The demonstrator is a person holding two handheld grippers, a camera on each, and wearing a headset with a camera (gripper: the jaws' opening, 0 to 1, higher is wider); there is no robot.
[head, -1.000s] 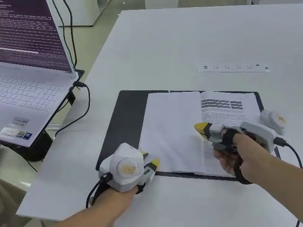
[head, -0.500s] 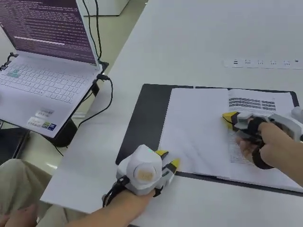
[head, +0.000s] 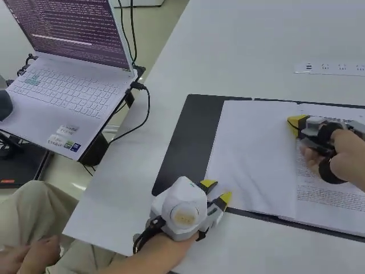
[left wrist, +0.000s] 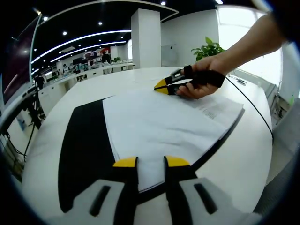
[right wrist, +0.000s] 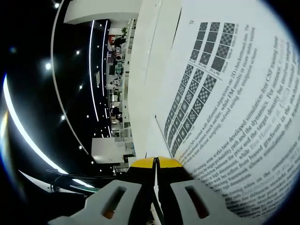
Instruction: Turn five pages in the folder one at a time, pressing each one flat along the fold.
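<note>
The right claw (right wrist: 155, 161) lies closed on the printed page (right wrist: 225, 108); the left claw (left wrist: 150, 161) slightly parted, empty.

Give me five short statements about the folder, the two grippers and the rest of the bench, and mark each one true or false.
1. The folder lies open on the table. True.
2. The right gripper has its jaws spread wide. False: they are closed together, with the tips at the printed page.
3. The laptop has its lid shut. False: it is open and the screen shows text.
4. The left gripper is at the folder's near edge, jaws a little apart. True.
5. A power strip lies on the table beyond the folder. True.
</note>
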